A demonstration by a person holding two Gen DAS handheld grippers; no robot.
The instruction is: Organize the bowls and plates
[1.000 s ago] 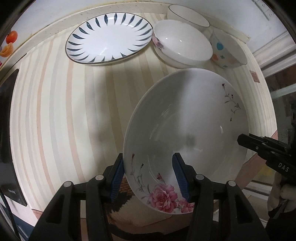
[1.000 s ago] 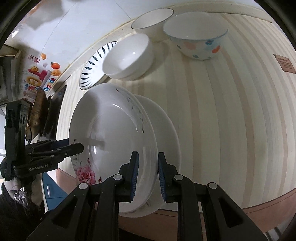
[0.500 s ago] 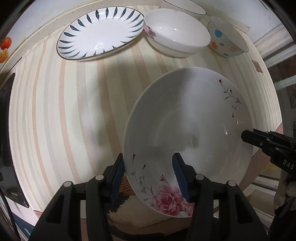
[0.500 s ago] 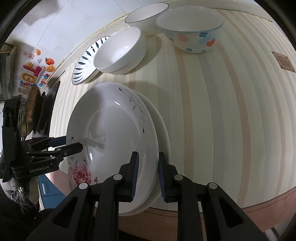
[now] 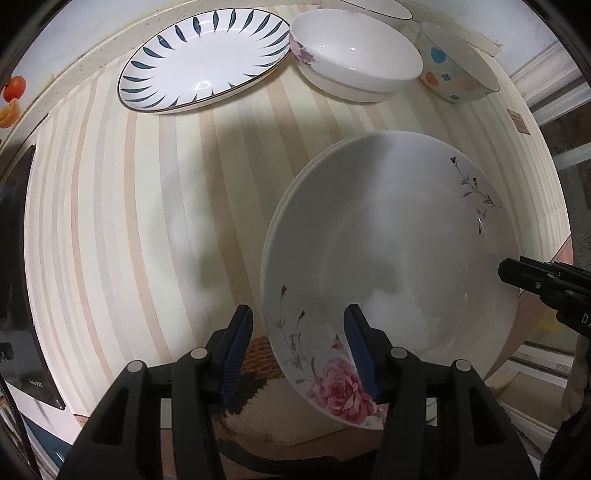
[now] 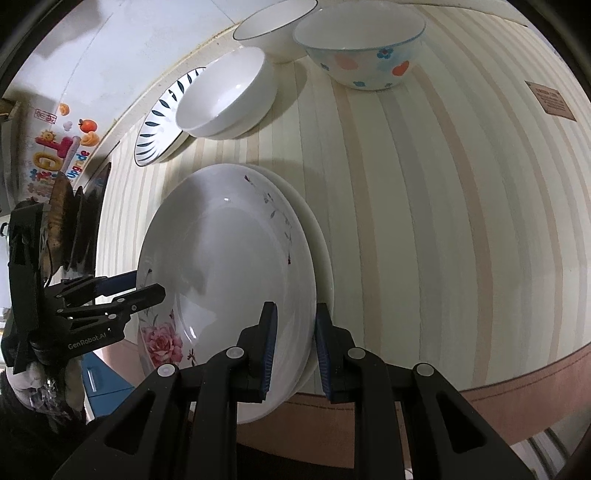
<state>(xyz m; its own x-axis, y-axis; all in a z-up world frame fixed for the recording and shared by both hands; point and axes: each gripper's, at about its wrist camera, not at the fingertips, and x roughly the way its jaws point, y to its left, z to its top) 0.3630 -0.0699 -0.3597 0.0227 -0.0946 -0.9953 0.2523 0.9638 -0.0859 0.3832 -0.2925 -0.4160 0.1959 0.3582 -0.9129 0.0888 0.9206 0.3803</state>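
Observation:
A large white plate with a pink rose (image 5: 388, 251) (image 6: 229, 258) lies on top of a plain white plate (image 6: 321, 251) at the table's front edge. My left gripper (image 5: 299, 332) straddles the rose plate's near rim with its jaws apart, and it also shows in the right wrist view (image 6: 147, 284). My right gripper (image 6: 293, 332) is closed on the opposite rim of the stacked plates, and it also shows in the left wrist view (image 5: 517, 273). A blue-leaf plate (image 5: 207, 59) and three bowls stand at the back.
At the back stand a white bowl with a flower (image 5: 354, 62), a spotted bowl (image 5: 458, 66) and a plain bowl (image 6: 273, 26). The striped tablecloth (image 5: 129, 221) covers the table. A dark object (image 5: 18, 258) sits at the left edge.
The rose plate has come down from a tilt and now lies flat on the plain plate. Both grippers moved lower and forward with it.

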